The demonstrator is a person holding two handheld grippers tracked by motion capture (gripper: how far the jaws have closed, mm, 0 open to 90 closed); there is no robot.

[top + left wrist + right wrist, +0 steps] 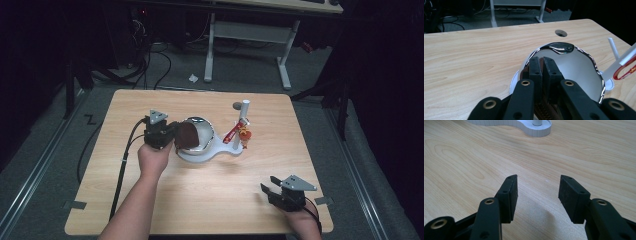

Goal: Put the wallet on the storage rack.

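Looking from the biggest thing down, we see the light wooden table (200, 200) carrying everything. Near the middle of it, a little toward the far edge, lies a flat white plastic base (212, 152) with a thin white post (243, 117) standing at its right end. On the left part of this base sits a round bowl, shiny chrome outside and white inside (579, 67), tipped so that its opening faces the person.

Our left gripper (170, 134) is at the left rim of this bowl. Its jaws are pressed together on a dark brown piece with a zipper, maybe a small pouch (186, 136); in the left gripper view the brown material (544, 111) sits pinched between the black pads, just at the bowl's edge. We judge that the pouch is already picked up and brought to the bowl, while putting it inside and releasing it is not yet done.

Our right gripper (272, 190) rests near the near right corner of the table, jaws apart, with nothing between them.

A small red and yellow ornament (239, 132) hangs on the post. It carries some marks, but they are too small for us to read; we find no other brand or label.
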